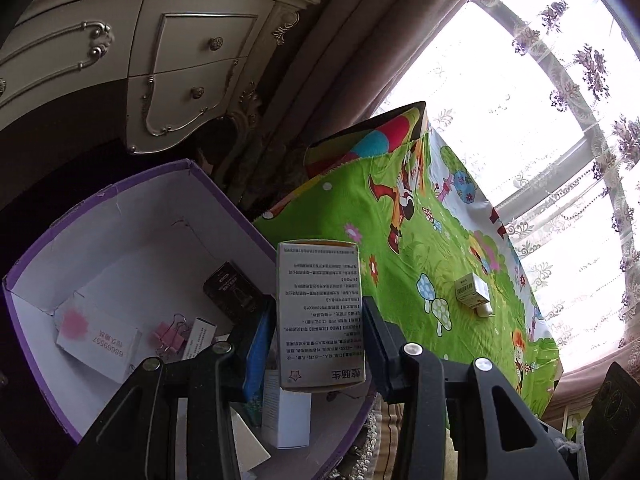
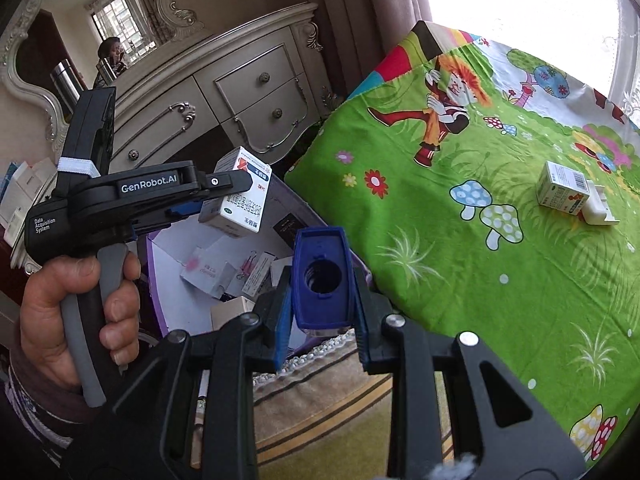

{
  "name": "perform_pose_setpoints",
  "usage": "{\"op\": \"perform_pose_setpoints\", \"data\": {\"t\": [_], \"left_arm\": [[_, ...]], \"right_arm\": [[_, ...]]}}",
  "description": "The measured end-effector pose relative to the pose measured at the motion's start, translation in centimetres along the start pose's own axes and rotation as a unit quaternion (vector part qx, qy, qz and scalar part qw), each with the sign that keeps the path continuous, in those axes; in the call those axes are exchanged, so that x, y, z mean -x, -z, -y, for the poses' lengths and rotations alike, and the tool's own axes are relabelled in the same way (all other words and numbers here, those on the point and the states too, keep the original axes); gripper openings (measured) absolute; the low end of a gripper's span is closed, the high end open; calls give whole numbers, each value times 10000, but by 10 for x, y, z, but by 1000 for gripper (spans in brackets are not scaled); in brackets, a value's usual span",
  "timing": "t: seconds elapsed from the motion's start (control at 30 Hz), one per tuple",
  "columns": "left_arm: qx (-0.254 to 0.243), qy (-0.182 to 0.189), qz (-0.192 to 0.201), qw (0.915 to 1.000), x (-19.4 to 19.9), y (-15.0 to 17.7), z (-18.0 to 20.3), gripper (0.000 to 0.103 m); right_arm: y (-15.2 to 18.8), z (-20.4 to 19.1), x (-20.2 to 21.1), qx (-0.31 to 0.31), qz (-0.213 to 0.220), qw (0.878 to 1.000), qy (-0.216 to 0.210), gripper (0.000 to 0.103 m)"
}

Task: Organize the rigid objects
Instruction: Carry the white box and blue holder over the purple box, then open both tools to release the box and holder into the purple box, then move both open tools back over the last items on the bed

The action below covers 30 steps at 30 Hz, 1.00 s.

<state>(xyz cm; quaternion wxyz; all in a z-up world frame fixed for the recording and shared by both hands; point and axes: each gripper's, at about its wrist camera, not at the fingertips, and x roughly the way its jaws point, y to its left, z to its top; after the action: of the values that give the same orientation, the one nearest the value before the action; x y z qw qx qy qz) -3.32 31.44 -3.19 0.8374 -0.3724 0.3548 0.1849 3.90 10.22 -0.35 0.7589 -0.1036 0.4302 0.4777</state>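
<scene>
Left gripper point(image 1: 320, 344): clamped on a white medicine carton point(image 1: 319, 316), pads pressing its two narrow sides; the carton stands upright between the fingers, over the near rim of the storage box.
Right gripper point(image 2: 322, 304): fingers closed on a blue cap point(image 2: 323, 278), hollow side facing the camera, round socket visible inside.
Left hand point(image 2: 76, 320): wraps the grey handle of the left gripper, seen from the right wrist view; a dark patterned sleeve shows below it.
Storage box point(image 1: 224, 196): purple outside, white inside, open at the top, standing off the bed's left edge, just beside it.
Box contents: a white card box with a pink mark point(image 1: 98, 338), a pink binder clip point(image 1: 168, 338), a black carton point(image 1: 232, 292) and other small white cartons lie on the bottom.
Bed cover point(image 2: 460, 272): green cartoon print with mushrooms and flowers.
On the bed cover: a small pale carton point(image 2: 562, 188) lies toward the window-side edge, touching a white plastic piece point(image 2: 598, 210).
Dresser point(image 1: 172, 64): cream, ornate, behind the storage box.
</scene>
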Motion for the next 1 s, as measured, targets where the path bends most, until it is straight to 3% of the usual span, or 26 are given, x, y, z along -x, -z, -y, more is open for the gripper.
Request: {"op": "perform_pose_setpoints", "data": {"t": [0.23, 0.33, 0.5, 0.57, 1.0], "left_arm": [[272, -291, 183, 9990, 15, -4, -30, 44], [452, -580, 237, 9970, 18, -6, -38, 48], [599, -662, 182, 9958, 16, -5, -45, 54], [578, -646, 155, 9961, 16, -4, -44, 54], [253, -612, -19, 9978, 7, 4, -17, 54]], "right_arm": [[9, -45, -19, 462, -336, 9974, -433, 30], [15, -59, -27, 753, -503, 9942, -586, 31], [18, -55, -28, 655, -510, 9949, -572, 44], [18, -49, -26, 513, -456, 9962, -536, 56], [16, -15, -17, 71, -342, 9993, 107, 57]]}}
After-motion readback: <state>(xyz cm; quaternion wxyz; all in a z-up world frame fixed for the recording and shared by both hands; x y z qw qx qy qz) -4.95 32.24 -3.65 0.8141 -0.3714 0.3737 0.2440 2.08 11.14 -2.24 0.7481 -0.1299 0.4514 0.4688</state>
